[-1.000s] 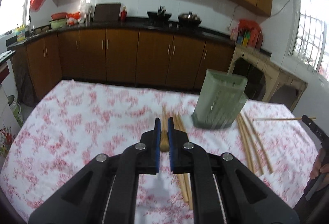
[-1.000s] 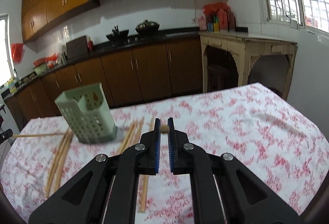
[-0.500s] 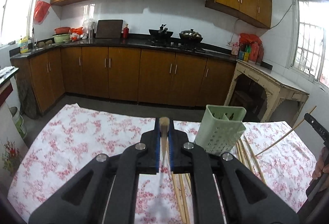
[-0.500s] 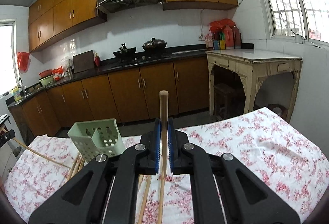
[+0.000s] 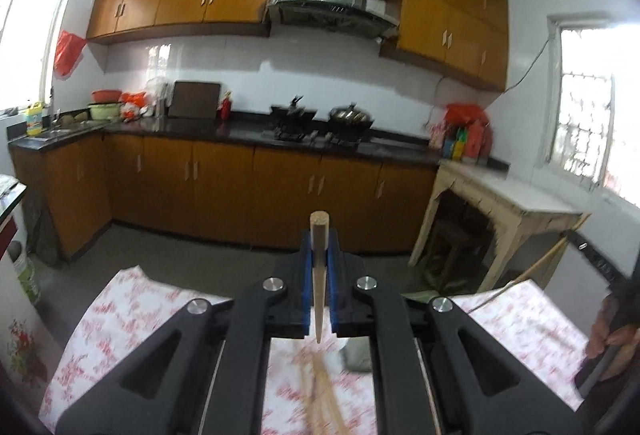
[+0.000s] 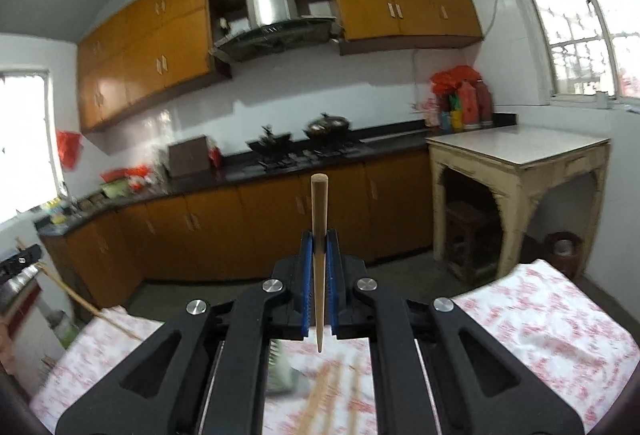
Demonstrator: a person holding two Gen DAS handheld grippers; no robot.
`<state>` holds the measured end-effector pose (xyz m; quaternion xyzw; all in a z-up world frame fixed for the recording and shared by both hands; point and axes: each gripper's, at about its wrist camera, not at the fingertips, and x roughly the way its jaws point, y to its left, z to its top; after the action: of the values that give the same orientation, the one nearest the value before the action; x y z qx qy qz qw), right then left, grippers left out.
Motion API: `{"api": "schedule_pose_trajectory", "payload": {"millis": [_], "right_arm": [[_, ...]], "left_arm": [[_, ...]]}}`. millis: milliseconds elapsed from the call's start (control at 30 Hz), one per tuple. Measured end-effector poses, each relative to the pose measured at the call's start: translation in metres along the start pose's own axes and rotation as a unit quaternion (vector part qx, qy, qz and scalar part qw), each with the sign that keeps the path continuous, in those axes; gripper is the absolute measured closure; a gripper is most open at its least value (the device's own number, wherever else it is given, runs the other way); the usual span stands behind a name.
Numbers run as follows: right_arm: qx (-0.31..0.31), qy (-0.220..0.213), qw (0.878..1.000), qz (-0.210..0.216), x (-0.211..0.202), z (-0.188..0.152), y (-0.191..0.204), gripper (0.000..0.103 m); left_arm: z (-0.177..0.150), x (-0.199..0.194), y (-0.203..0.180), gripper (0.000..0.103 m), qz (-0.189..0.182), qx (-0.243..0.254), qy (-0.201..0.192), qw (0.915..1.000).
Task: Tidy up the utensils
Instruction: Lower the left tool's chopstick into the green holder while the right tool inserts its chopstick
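No readable writing; each gripper (image 5: 319, 251) (image 6: 319, 251) clamps 1 chopstick (image 5: 319, 275) (image 6: 319, 259).

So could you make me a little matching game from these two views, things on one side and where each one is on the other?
Things:
1. chopstick
2. wok
3. red bag
4. tablecloth

Places:
A. hanging by the window
B. spread over the table
C. clamped upright between the fingers
D. on the stove at the back counter

Pairs: 1-C, 2-D, 3-A, 4-B
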<state>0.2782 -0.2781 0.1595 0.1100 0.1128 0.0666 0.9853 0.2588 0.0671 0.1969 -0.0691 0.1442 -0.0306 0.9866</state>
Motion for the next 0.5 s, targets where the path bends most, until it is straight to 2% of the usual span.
{"api": "schedule_pose_trajectory", "payload": {"millis": [67,233,500], "right_arm": [[0.010,-0.004,1.000,0.024,0.002,0.008,0.006,0.096],[0.001,-0.007,0.999,0.052,0.009,0.008,0.024,0.096],[-0.004,0.031,0.997,0.066,0.037,-0.010,0.033,0.096]], "left_arm": [[0.014,-0.003,-0.011,0.095,-0.012,0.002,-0.012,0.9999],[0.035,-0.001,-0.045,0.095,-0.035,0.014,-0.034,0.9987],[0.019,0.039,-0.069,0.095,-0.041,0.019,-0.012,0.9989]]}}
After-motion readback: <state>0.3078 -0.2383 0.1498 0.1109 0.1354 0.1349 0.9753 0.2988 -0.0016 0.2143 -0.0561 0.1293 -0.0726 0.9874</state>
